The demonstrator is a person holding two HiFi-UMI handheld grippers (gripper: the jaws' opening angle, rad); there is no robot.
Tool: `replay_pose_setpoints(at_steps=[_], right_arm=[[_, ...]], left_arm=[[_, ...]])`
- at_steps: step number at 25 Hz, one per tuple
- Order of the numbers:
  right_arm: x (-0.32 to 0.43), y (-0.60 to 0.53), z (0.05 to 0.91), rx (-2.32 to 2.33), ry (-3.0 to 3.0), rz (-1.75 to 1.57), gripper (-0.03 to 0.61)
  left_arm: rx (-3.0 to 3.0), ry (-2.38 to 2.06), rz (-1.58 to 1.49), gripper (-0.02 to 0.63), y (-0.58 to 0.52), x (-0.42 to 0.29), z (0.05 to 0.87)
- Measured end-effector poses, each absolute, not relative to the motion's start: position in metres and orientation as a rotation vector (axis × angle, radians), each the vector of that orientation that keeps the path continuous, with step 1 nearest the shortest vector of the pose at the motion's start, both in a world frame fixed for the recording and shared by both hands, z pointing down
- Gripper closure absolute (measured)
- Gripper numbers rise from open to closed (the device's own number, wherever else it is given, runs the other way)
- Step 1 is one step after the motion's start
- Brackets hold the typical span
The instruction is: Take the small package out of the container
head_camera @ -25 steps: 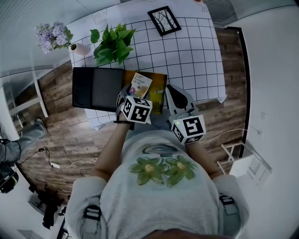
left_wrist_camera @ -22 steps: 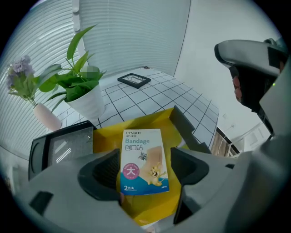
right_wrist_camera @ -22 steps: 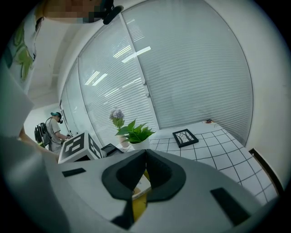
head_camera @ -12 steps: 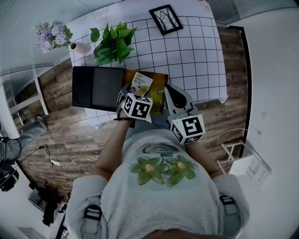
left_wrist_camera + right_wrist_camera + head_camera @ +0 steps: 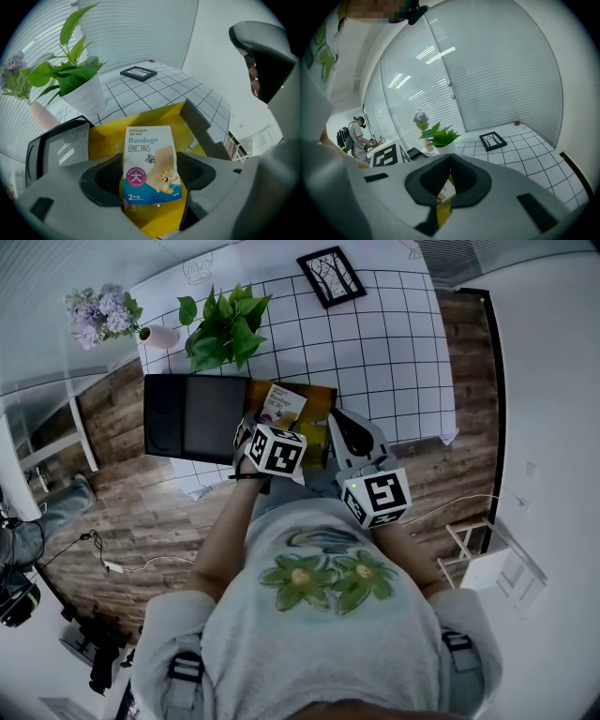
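Note:
A small bandage package (image 5: 151,168), white and blue with a cartoon print, stands tilted between the jaws of my left gripper (image 5: 151,173). The pads press on its two side edges, just above the open yellow container (image 5: 157,117). In the head view the package (image 5: 281,404) sticks up over the yellow container (image 5: 321,416), ahead of the left gripper (image 5: 270,426). My right gripper (image 5: 339,426) hovers at the container's right side. Its jaws are shut with nothing in them (image 5: 450,157).
A black lid or tray (image 5: 192,418) lies left of the container. On the white gridded tablecloth (image 5: 394,352) stand a potted plant (image 5: 223,329), a vase of lilac flowers (image 5: 105,313) and a black picture frame (image 5: 330,279). The table's near edge runs just under the grippers.
The left gripper has shifted slightly away from me, and the package has moved with it. The right gripper has barely moved.

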State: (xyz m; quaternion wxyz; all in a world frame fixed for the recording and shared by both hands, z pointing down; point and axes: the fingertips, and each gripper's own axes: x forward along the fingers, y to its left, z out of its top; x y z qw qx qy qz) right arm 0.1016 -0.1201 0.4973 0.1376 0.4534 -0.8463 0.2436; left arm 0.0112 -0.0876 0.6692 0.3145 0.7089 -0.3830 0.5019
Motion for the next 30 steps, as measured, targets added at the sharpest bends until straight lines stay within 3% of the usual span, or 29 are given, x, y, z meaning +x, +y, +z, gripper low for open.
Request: replay_pose_setpoints(at_steps=[30], right_arm=[[0.105, -0.122, 0.501, 1.333, -2.425, 0.720, 0.572]], left_arm=[[1.827, -0.901, 1.273, 0.253, -0.084, 0.023, 0.680]])
